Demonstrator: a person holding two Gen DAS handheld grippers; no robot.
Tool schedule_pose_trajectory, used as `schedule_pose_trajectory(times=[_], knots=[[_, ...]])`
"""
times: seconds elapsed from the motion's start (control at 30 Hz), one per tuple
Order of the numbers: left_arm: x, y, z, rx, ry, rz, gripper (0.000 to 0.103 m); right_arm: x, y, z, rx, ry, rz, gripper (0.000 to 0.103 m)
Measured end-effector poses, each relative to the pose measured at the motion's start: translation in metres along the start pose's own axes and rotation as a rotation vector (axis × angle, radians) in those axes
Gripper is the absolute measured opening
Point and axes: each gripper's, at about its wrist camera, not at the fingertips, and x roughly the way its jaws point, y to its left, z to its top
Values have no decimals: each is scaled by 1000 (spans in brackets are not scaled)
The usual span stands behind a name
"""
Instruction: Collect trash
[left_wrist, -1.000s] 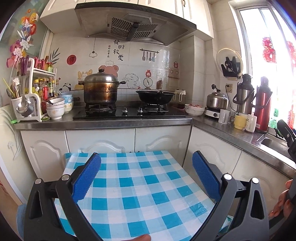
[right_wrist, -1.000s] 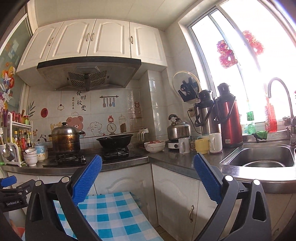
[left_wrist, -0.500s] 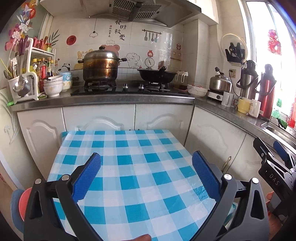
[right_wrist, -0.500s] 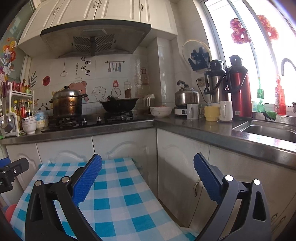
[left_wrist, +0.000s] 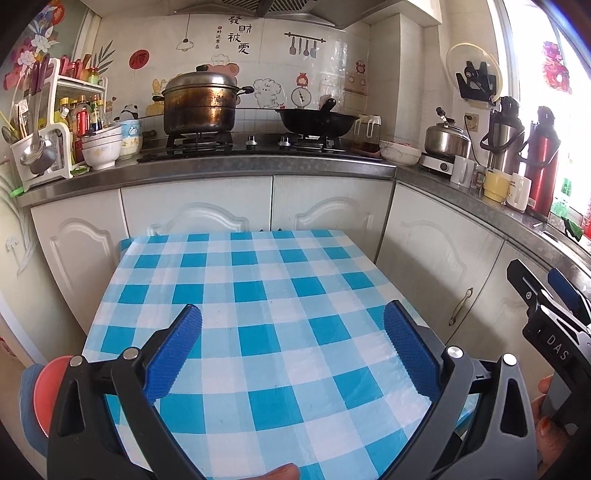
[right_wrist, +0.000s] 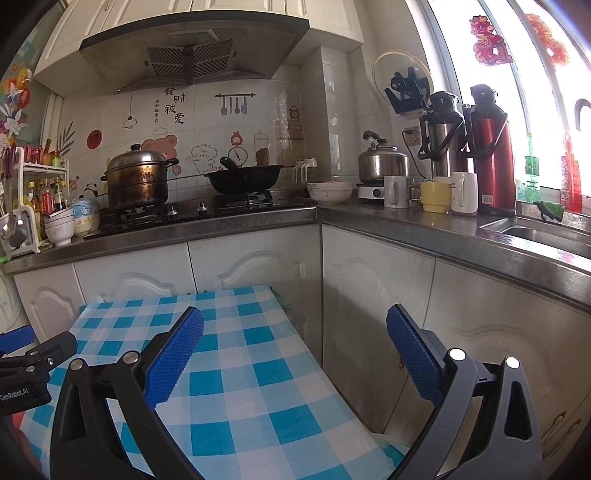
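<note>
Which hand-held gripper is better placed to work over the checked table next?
Left, likely: the left hand-held gripper is open, centred over the checked tablecloth; the right hand-held gripper, also open, straddles its right edge, facing cabinets. No trash in view.

checked tablecloth (left_wrist: 258, 295), steel pot (left_wrist: 199, 103), wok (left_wrist: 317, 122)
</note>
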Motion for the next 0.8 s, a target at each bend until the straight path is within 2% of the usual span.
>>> schedule_pose_trajectory(times=[0.8], knots=[[9, 7, -3, -17, 5, -6, 99, 10, 9, -8, -13, 32, 28, 98]])
